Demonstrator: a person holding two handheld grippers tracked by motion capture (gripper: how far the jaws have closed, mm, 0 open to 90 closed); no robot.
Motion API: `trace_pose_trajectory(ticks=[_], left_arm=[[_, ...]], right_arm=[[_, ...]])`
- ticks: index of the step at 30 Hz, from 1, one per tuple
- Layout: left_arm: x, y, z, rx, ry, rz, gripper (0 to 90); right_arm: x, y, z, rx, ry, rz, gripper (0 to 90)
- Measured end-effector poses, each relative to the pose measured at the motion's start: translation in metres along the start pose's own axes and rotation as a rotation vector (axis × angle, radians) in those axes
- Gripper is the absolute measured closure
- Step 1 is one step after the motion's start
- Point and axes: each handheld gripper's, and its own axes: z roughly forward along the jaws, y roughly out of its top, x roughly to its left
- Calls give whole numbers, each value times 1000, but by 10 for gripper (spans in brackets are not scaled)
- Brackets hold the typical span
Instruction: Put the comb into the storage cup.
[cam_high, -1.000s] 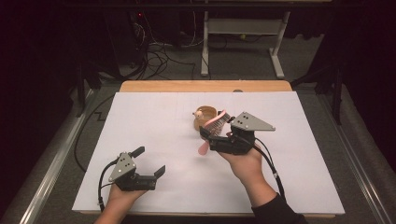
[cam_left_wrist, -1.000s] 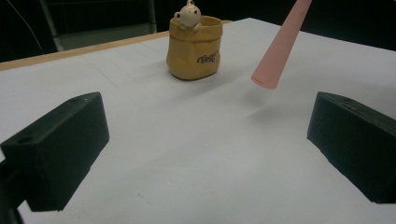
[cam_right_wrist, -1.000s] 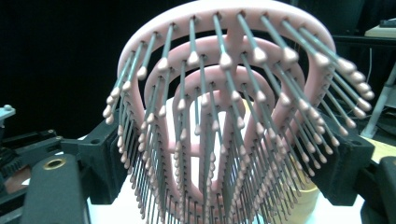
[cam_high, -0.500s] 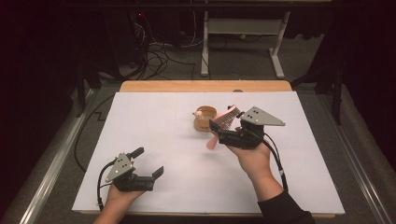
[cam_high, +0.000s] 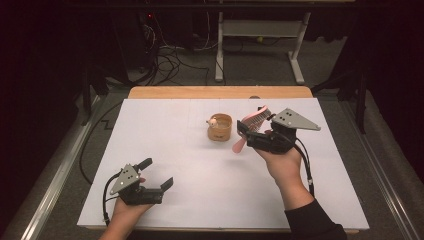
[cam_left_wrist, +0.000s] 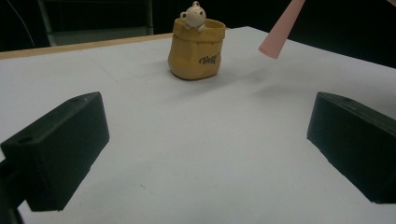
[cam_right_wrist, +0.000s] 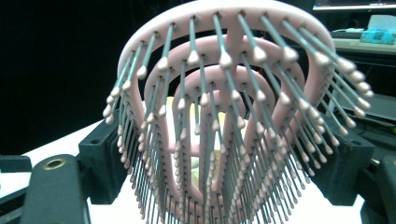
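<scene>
Two hazards stand out. On the white table (cam_high: 165, 130), the yellow cup (cam_high: 220, 127) is light, so the pink hairbrush (cam_high: 252, 124), clamped in the right gripper (cam_high: 250, 131) just beside it, could tip it. Its handle might twist loose. The left gripper (cam_high: 157, 175), jaws apart and empty, rests near the front edge.

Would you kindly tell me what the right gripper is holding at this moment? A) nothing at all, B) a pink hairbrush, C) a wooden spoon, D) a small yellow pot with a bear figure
B: the right gripper is shut on the pink hairbrush, whose bristled head fills the space between its jaws, while the yellow pot stands apart on the table.
</scene>
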Motion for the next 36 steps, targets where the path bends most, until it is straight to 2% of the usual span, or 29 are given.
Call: trace_pose_trajectory(ticks=[5, 13, 36], left_arm=[[-1, 0, 1, 13, -11, 3, 0], [0, 0, 0, 1, -9, 5, 0], [-1, 0, 1, -4, -18, 15, 0]], right_arm=[[-8, 3, -5, -10, -23, 6, 206], [-17, 6, -8, -16, -45, 11, 206], [-13, 36, 4, -81, -47, 4, 206]])
